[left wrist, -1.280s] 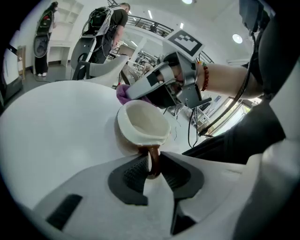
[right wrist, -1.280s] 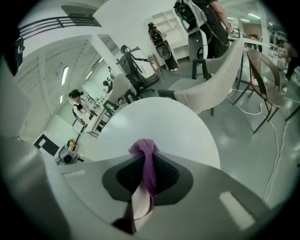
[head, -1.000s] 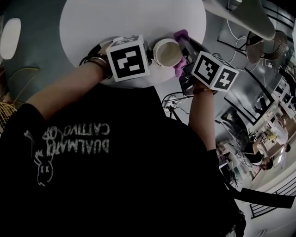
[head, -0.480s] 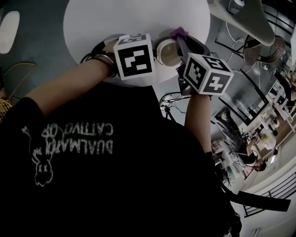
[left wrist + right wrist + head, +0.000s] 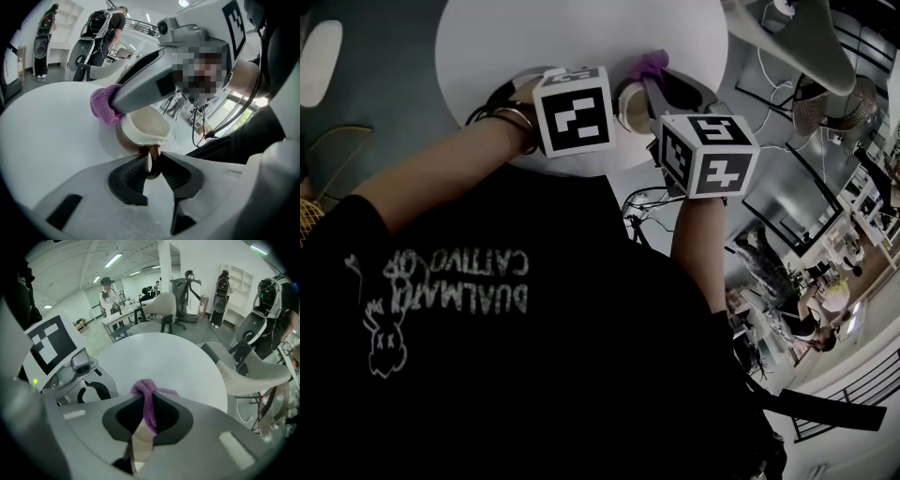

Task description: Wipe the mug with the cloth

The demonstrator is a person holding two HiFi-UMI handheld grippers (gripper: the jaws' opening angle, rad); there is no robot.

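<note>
The left gripper [image 5: 153, 161] is clamped on the mug's brown handle [image 5: 153, 157], which stands as a thin upright loop between the two ribbed pads. Just beyond the tips sits the mug [image 5: 143, 126] itself, cream inside and brown outside, resting on the white table [image 5: 51, 126].

The right gripper [image 5: 149, 416] is closed on the purple cloth [image 5: 147, 394]. A small wad bulges out past its tips, and a fold runs back down the gap. Lower in that gap is a pale strip that I take for the mug's rim, though I cannot be sure. Seen from the left gripper, the wad sits at the rim on the side farthest from the handle, with the right gripper reaching in over the mug's mouth.

Judged from here, the weak point is the hold on the handle. It is a narrow pinch, and a sideways push from the cloth at the far rim could swing the mug about it or tip it. In the head view the mug stands near the table edge on the person's side, so a slip could carry it off. Only a little cloth shows past the right tips, so a hard drag could pull it free or let bare jaw scrape the rim.
</note>
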